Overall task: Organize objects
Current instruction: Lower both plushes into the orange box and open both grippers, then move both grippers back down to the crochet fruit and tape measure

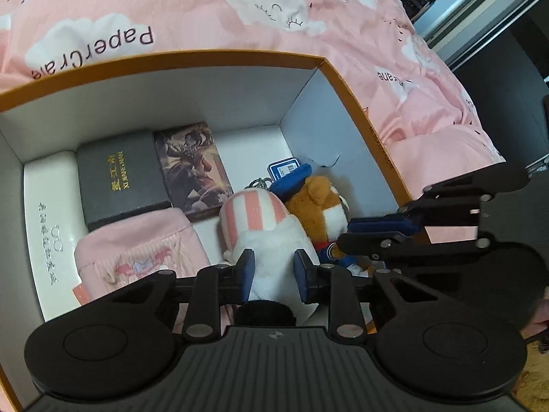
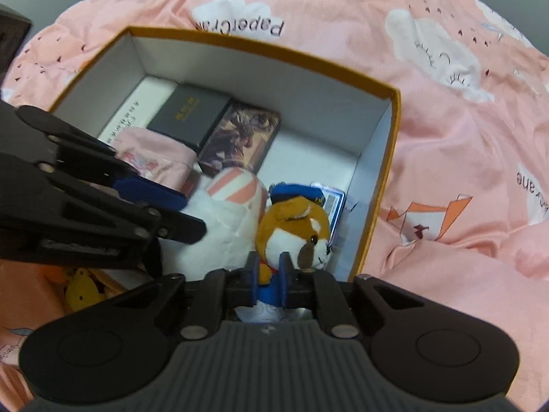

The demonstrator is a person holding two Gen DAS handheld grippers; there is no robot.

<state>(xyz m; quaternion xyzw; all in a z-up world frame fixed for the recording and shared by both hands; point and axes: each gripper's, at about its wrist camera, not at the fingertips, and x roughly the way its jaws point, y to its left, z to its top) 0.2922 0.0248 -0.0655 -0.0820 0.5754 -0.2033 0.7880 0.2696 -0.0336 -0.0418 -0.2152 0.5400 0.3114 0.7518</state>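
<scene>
White plush [image 1: 271, 257] sits pinched in left hand-held gripper [image 1: 272, 269]; right hand-held gripper [image 2: 268, 279] pinches brown plush [image 2: 295, 230].

box [image 1: 346, 79] sat on the quilt [image 1: 206, 7]. in it: two plushies [image 1: 271, 240] [image 2: 298, 233] side by side nr my claws, 3 flat cases [image 1: 118, 175] in a row behind, pouch [image 1: 137, 257] left of plushies.
</scene>
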